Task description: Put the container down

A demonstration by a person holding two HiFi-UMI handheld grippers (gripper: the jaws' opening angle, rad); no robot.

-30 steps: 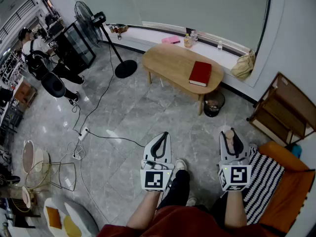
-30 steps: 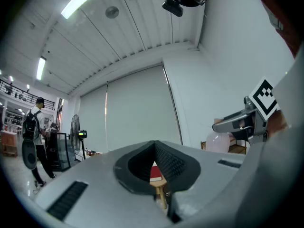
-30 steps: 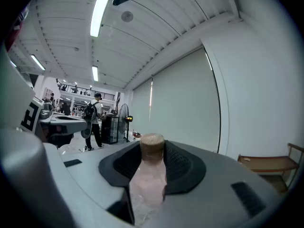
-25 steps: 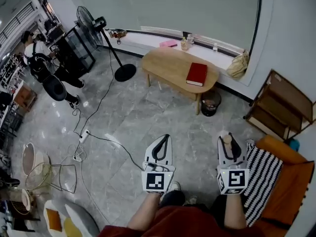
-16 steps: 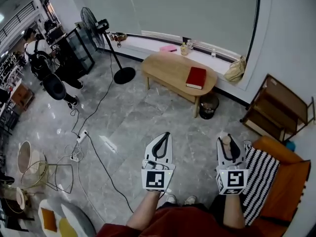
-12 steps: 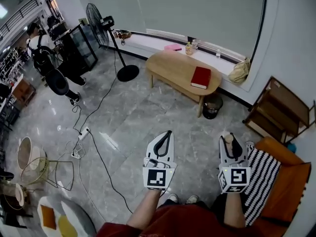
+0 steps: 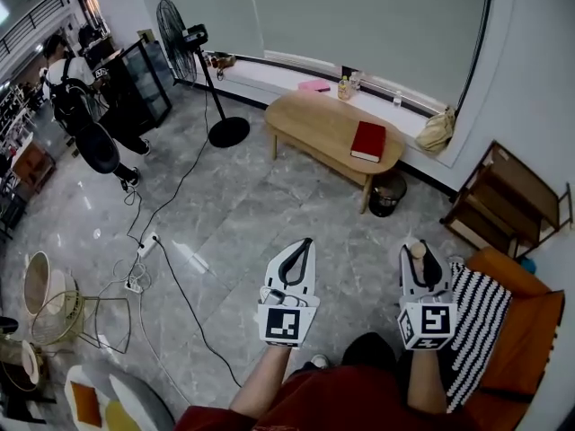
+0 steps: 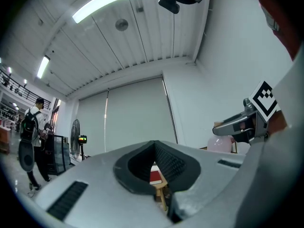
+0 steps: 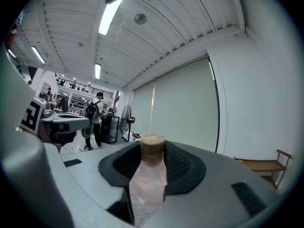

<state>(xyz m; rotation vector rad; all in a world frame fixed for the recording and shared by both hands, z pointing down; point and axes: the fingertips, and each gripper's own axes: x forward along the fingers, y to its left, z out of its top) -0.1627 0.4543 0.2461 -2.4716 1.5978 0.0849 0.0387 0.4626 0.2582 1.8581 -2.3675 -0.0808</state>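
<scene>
The container [image 9: 148, 177] is a pale pink translucent bottle with a brown cork-like cap [image 7: 416, 250]. My right gripper [image 7: 419, 251] is shut on it, and the cap sticks up between the black pads [image 9: 183, 167]. It is held in the air above the grey marble floor, next to the striped cushion. My left gripper [image 7: 300, 246] hangs beside it to the left, shut with nothing in it. In the left gripper view the left gripper [image 8: 154, 145] shows closed tips, and the pink container [image 8: 221, 144] appears at the right.
A wooden coffee table [image 7: 310, 115] with a red book [image 7: 368, 140] stands ahead, a black bin [image 7: 387, 191] beside it. A fan [image 7: 220, 124] and floor cables [image 7: 171, 259] lie to the left. An orange chair [image 7: 526, 348] and wooden shelf [image 7: 512, 196] are right. A person [image 7: 76, 97] stands far left.
The view has swayed and the person's legs below have shifted. Both grippers keep their places in the view, and the right one still holds the container.
</scene>
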